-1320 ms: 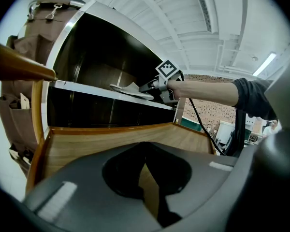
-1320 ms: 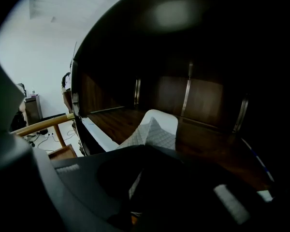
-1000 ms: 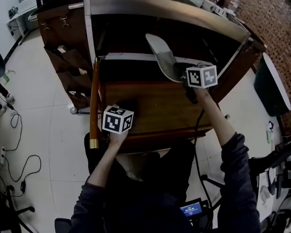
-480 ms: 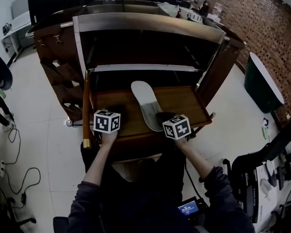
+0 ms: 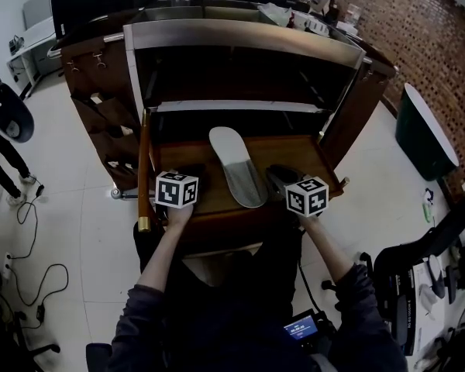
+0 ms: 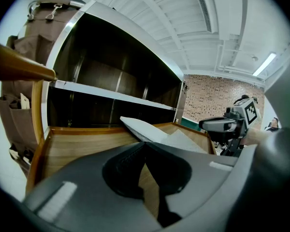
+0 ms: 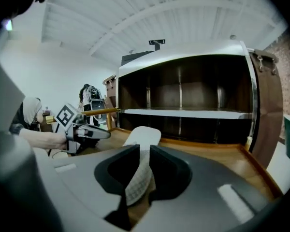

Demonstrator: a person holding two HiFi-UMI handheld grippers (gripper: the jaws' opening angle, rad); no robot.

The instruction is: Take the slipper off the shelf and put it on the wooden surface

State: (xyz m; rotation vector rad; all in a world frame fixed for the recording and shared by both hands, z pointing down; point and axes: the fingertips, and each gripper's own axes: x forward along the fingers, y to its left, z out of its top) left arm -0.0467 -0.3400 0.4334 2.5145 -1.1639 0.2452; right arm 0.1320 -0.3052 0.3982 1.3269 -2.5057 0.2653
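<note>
slipper [image 5: 236, 167]: lying flat on the wooden surface [image 5: 294, 155], just in front of the shelf [image 5: 240, 106], with one end pointing at the shelf. It's between the two claws.
right claw [image 7: 144, 151]: jaws are opening up. The slipper's near end shows in the gap between them, but it doesn't look pinched. The claw sits just to the right of the slipper.
left claw [image 6: 144, 145]: jaws together with nothing in them, low over the left side of the wood, close to the slipper but not touching it.
</note>
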